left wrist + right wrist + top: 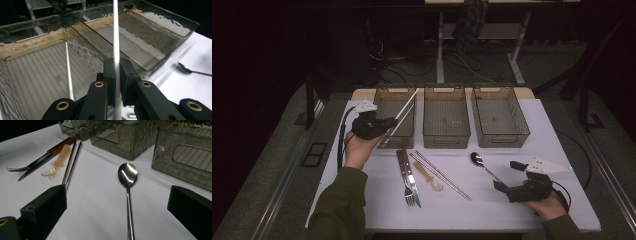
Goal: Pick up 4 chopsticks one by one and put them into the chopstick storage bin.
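Now my left gripper has its jaws clamped narrow on a thin white plastic chopstick, pinched low on the stick so that most of its length rises beyond the pads over the leftmost of three smoky translucent plastic bins, where a second white chopstick already lies slanted on the ribbed floor. I judge the stick light and stiff but smooth, so it could pivot or slide between the pads if I tilt it carelessly; a hold nearer its middle would steady it better than this end grip. My right gripper hangs with jaws spread wide on either side of a polished long-handled steel spoon, which lies flat on the table, bowl toward the bins; it looks hard, slick and thin, best taken across the straight handle, not the rounded bowl. The white tabletop is smooth and flat, giving little room under flat cutlery. Also on it lie a wooden-handled knife and fork, a small amber plastic spoon and a pair of steel chopsticks. The room beyond is dark, with table legs and cables on the floor.
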Demonstrator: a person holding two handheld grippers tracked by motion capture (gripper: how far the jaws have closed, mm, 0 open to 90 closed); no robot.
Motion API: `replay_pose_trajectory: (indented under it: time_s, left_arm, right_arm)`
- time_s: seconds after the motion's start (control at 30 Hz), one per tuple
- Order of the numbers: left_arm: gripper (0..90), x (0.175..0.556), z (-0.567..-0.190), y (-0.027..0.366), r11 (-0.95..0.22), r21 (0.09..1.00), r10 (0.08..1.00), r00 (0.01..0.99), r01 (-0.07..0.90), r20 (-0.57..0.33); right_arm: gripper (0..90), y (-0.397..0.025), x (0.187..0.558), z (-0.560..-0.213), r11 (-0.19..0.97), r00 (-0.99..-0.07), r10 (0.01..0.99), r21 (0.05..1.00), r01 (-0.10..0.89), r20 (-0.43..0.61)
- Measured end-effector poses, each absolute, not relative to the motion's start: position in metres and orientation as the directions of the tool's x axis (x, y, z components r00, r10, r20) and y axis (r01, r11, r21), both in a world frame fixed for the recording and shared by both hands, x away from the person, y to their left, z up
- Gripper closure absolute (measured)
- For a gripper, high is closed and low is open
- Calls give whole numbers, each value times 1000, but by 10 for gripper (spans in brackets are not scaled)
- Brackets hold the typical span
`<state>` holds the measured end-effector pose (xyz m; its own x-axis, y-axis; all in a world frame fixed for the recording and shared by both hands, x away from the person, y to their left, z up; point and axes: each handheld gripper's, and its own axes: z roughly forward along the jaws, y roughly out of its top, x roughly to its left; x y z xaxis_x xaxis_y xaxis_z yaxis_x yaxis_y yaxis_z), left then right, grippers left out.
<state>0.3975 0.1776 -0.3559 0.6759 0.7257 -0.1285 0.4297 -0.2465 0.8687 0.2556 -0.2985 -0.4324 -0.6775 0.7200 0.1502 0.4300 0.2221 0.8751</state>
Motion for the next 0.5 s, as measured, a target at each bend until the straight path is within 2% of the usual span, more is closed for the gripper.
replay_pose_trajectory:
  time_s: [0.5]
  left_arm:
    - [834,438,-344,180,-240,870,765,635,430,-103]
  right_arm:
    - [20,-299,256,-433,218,-678,719,876,431,154]
